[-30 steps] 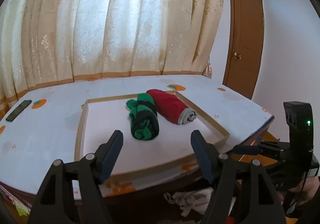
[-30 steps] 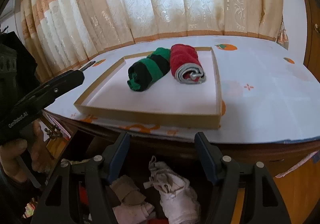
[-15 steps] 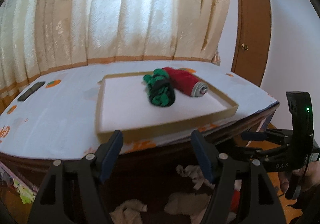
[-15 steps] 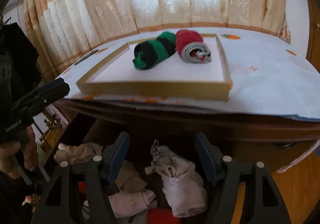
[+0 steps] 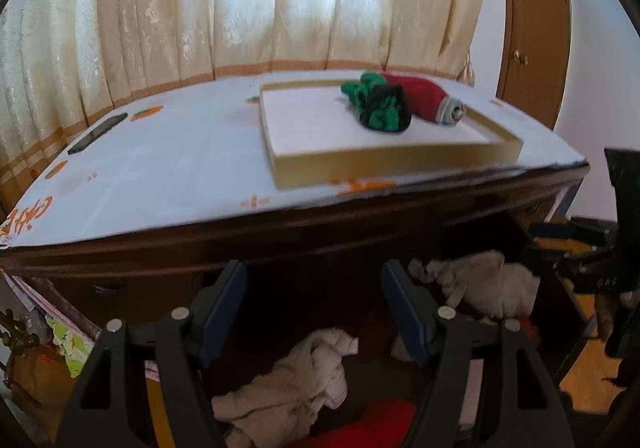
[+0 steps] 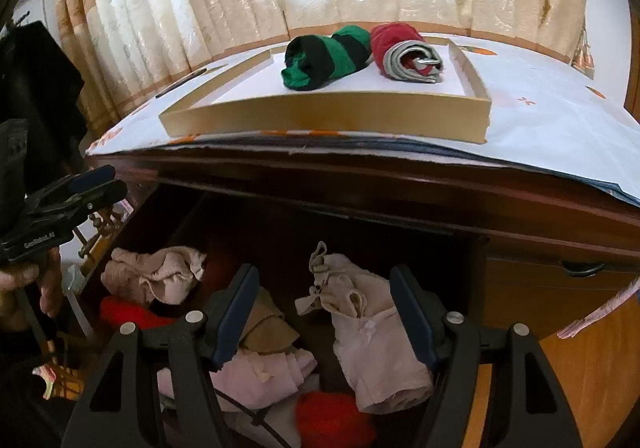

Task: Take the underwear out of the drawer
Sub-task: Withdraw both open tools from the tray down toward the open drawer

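Observation:
An open drawer (image 6: 360, 232) under the tabletop holds several crumpled pieces of underwear. In the right wrist view a pale pink piece (image 6: 372, 332) lies below and between the fingers of my right gripper (image 6: 324, 312), which is open and touches nothing. Beige (image 6: 156, 272), tan (image 6: 264, 324) and red (image 6: 332, 420) pieces lie around it. My left gripper (image 5: 314, 308) hangs open above a beige piece (image 5: 304, 380), with a grey-white piece (image 5: 480, 284) to its right. My left gripper (image 6: 80, 188) also shows in profile at the drawer's left edge.
On the cloth-covered tabletop stands a shallow gold-rimmed tray (image 6: 320, 116) with a green-and-black roll (image 6: 324, 56) and a red roll (image 6: 408, 52). A dark flat remote (image 5: 98, 132) lies at the far left. The table's dark wooden edge (image 5: 280, 232) overhangs the drawer. Curtains hang behind.
Both grippers have sunk from tabletop level toward the open drawer, so the tray has slid up in both views and the underwear has come into sight. Jaw gaps look unchanged.

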The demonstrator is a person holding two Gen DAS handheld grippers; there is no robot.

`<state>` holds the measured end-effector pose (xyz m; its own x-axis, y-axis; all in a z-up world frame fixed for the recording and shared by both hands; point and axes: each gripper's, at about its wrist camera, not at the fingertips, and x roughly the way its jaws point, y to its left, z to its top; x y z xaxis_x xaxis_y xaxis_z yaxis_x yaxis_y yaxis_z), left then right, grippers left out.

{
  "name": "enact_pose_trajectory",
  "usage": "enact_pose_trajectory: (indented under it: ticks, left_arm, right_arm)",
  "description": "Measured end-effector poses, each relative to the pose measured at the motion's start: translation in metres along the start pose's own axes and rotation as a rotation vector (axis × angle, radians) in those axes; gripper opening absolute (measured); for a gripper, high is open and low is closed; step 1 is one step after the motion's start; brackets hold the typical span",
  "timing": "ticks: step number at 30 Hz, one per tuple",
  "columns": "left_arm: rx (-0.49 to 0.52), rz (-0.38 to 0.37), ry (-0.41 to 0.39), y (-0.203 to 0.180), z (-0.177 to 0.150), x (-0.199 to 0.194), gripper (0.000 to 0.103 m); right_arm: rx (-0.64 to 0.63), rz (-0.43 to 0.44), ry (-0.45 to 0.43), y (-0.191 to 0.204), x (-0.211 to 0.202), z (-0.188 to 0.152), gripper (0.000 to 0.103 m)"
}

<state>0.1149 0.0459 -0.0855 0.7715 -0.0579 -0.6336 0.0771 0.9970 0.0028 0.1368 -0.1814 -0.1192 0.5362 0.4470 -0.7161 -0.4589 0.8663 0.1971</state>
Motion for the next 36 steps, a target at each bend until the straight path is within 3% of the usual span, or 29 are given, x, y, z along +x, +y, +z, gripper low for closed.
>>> enact_pose_trajectory:
  ticks: [12, 22, 25, 28, 36]
  left_arm:
    - [0.092, -0.014, 0.152, -0.002, -0.031, 0.018, 0.071]
    - [0.121, -0.042, 0.216, -0.008, -0.041, 0.030, 0.071]
    - [0.129, -0.044, 0.240, -0.008, -0.043, 0.034, 0.071]
    - [0.155, -0.039, 0.265, -0.011, -0.046, 0.038, 0.071]
    - [0.210, -0.027, 0.346, -0.017, -0.051, 0.053, 0.071]
  right_arm:
    - [-0.020, 0.036, 0.052, 0.001, -0.007, -0.013, 0.071]
    - [0.099, 0.299, 0.140, -0.009, -0.023, -0.017, 0.071]
    - [0.109, 0.339, 0.157, -0.012, -0.030, -0.017, 0.071]
    - [0.058, 0.293, 0.160, -0.010, -0.036, -0.016, 0.071]
    - [-0.065, -0.018, 0.165, -0.009, -0.011, -0.015, 0.071]
